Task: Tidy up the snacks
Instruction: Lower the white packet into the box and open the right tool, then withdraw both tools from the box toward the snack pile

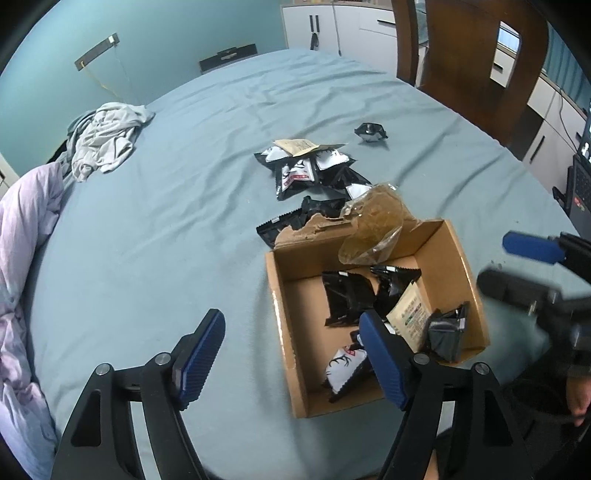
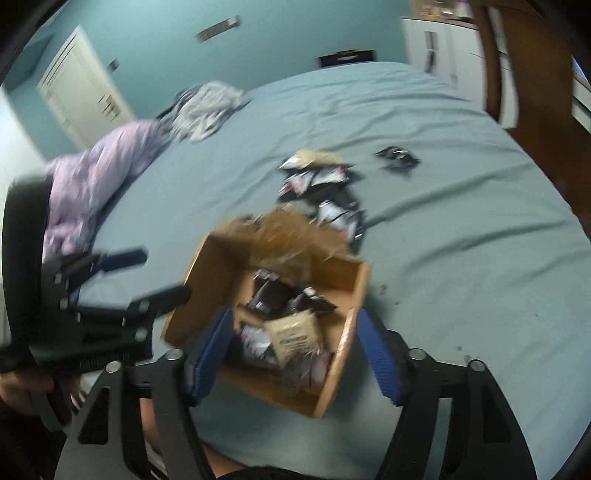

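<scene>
An open cardboard box (image 1: pixel 284 325) sits on the blue sheet and holds several black, white and beige snack packets (image 1: pixel 347 295); it also shows in the blurred right wrist view (image 2: pixel 195 266). A clear bag of brown snacks (image 1: pixel 373 229) leans on its far wall. A pile of black-and-white packets (image 1: pixel 306 170) lies beyond it, and a lone black packet (image 1: pixel 370 133) lies farther right. My left gripper (image 1: pixel 291 354) is open and empty over the box's near left wall. My right gripper (image 2: pixel 295 354) is open and empty above the box's near end.
Grey clothes (image 1: pixel 103 144) and a lilac quilt (image 1: pixel 26 229) lie at the left of the bed. A wooden chair (image 1: pixel 476 55) stands at the far right edge. White cabinets (image 1: pixel 332 26) stand behind.
</scene>
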Demonstrator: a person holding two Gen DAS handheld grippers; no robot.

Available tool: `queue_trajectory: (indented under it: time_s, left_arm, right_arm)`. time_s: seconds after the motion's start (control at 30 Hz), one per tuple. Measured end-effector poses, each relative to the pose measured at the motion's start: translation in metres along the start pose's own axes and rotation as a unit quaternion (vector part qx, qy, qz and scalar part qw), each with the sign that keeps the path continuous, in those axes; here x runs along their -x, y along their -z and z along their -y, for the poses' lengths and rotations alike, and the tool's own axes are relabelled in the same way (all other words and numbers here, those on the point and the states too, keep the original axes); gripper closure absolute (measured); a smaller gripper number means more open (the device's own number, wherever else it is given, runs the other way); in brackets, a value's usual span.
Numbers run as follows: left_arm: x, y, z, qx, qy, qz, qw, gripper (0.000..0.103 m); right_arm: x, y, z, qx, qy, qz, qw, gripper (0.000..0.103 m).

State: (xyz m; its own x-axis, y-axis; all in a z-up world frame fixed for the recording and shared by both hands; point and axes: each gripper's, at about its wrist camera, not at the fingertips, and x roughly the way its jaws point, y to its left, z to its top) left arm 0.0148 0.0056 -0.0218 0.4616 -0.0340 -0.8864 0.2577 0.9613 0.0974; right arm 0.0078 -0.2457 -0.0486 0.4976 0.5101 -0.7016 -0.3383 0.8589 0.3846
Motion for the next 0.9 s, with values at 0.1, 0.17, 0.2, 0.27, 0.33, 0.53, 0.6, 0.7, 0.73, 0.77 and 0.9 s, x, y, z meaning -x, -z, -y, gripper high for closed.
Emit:
queue_trajectory:
  time_s: [0.1, 0.17, 0.2, 0.27, 0.33, 0.53, 0.6, 0.7, 0.73, 0.77, 0.9]
  left_arm:
    - [0.001, -0.001, 0.001, -0.001, -0.006, 0.004, 1.0, 0.022]
    - [0.003, -0.001, 0.0, 0.0, -0.009, 0.007, 0.9999, 0.02]
    - [0.003, -0.001, 0.0, 0.0, -0.011, 0.008, 0.9999, 0.02]
    - [0.004, -0.001, 0.0, 0.002, -0.013, 0.008, 0.9999, 0.017]
    - [0.004, -0.002, 0.0, 0.004, -0.013, 0.008, 0.9999, 0.016]
    - [0.011, -0.004, -0.004, 0.018, -0.013, 0.018, 0.9996, 0.008]
    - [0.016, -0.005, -0.006, 0.027, -0.016, 0.028, 0.9991, 0.008]
    - [0.016, -0.008, -0.012, 0.049, -0.013, 0.026, 0.9984, 0.008]
    - [0.015, -0.008, -0.016, 0.059, -0.022, 0.022, 0.9978, 0.008]
    - [0.014, -0.008, -0.018, 0.064, -0.033, 0.021, 0.9972, 0.008]
    - [0.014, -0.008, -0.024, 0.071, -0.097, 0.029, 0.9924, 0.008]
  right_arm:
    - [0.007, 0.0, 0.011, -0.035, 0.018, 0.026, 0.999, 0.033]
    - [0.012, -0.001, 0.017, -0.049, 0.041, 0.045, 0.997, 0.033]
    - [0.014, -0.001, 0.018, -0.052, 0.048, 0.051, 0.996, 0.033]
    - [0.021, -0.001, 0.021, -0.055, 0.066, 0.073, 0.994, 0.033]
    - [0.027, 0.001, 0.018, -0.054, 0.083, 0.09, 0.991, 0.033]
    - [0.042, 0.011, 0.007, -0.037, 0.169, 0.157, 0.972, 0.033]
    - [0.043, 0.015, 0.002, -0.04, 0.218, 0.172, 0.96, 0.033]
    - [0.044, 0.022, -0.008, -0.037, 0.243, 0.187, 0.951, 0.033]
    - [0.044, 0.025, -0.013, -0.032, 0.239, 0.191, 0.951, 0.033]
    - [0.041, 0.025, -0.016, -0.028, 0.236, 0.19, 0.953, 0.033]
    - [0.031, 0.028, -0.027, -0.012, 0.219, 0.155, 0.963, 0.033]
